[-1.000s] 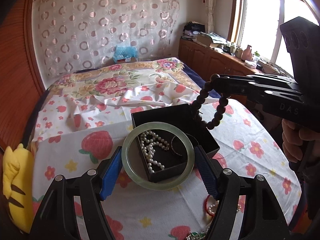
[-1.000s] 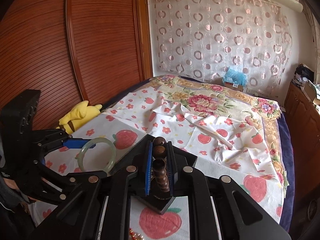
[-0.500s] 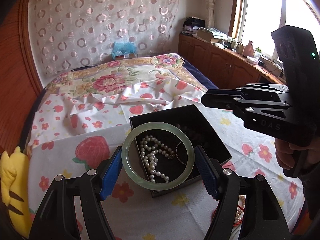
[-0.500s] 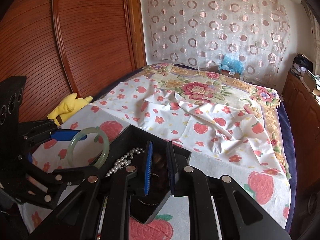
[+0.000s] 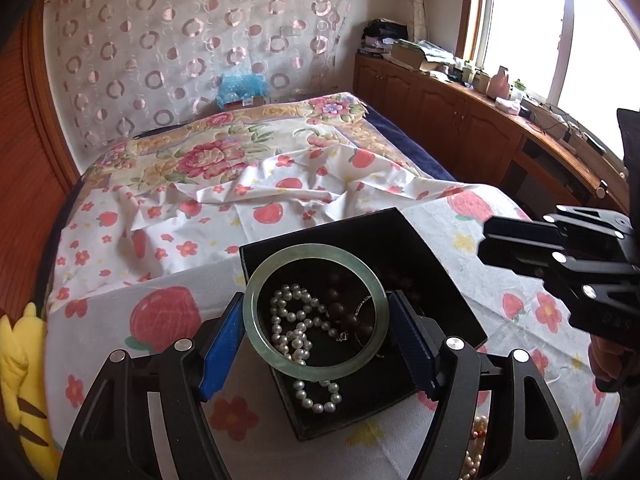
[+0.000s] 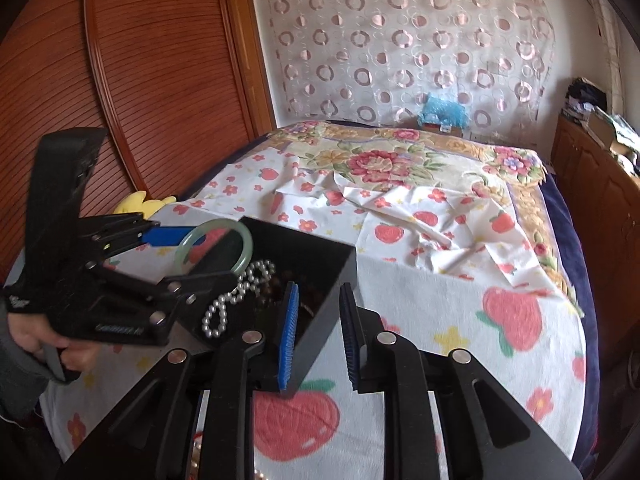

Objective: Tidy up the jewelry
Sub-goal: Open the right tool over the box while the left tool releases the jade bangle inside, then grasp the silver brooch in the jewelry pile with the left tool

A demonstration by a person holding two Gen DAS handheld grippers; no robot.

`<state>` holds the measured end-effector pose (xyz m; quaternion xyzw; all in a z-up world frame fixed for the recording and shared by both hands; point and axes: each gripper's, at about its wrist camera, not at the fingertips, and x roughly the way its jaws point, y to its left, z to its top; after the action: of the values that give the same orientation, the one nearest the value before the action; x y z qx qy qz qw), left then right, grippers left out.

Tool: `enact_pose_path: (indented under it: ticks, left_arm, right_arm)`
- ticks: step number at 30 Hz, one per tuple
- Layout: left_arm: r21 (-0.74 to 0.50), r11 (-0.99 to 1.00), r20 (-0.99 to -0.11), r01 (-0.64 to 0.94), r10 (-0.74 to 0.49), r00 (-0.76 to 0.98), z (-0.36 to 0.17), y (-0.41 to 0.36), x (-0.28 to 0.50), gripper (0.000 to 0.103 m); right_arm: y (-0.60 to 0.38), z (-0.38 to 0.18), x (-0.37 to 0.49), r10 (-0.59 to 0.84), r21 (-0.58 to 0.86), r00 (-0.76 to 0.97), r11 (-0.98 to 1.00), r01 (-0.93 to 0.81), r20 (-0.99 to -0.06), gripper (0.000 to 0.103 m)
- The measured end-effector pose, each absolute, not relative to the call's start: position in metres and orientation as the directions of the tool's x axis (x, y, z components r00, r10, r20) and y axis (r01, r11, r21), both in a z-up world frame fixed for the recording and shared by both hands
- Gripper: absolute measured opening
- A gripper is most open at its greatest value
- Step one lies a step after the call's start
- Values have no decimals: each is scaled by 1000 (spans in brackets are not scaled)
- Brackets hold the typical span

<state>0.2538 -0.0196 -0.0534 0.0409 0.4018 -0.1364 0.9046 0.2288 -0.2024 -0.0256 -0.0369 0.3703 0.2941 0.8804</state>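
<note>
Now I keep my left tongs (image 5: 316,334) clamped on the bangle (image 5: 315,312) and lower it level into the box (image 5: 436,276), while my right tongs (image 6: 318,336), just opening, stand apart, empty.

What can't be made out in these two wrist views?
- Left wrist: loose beads at the bottom edge, cut off by the left gripper arm.
- Left wrist: box contents under the jade bangle, dark on dark.
- Right wrist: near box corner, behind the right gripper.

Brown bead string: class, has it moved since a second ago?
Yes. The beads left the right gripper, whose jaws have just been opening, and now lie in the black box.
</note>
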Motion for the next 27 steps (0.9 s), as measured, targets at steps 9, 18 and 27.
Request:
enact_pose_path:
  ticks: [9,18,27]
  left_arm:
    - [-31,958,-720,286,-220,658,-52,-26,247,77]
    - [-60,964,-702,259,-226,675,-50,-10,192,77]
    - [-90,957,-700,278,-259,666,-66,-5,118,77]
  right_arm:
    - [-219,-37,211,476,164,561,841,-515,-677,23]
    - [-218,-48,168,468,145,557,838,-526,-686,23]
    - [-214,-73,121,474,158,544,835,-526,-692,23]
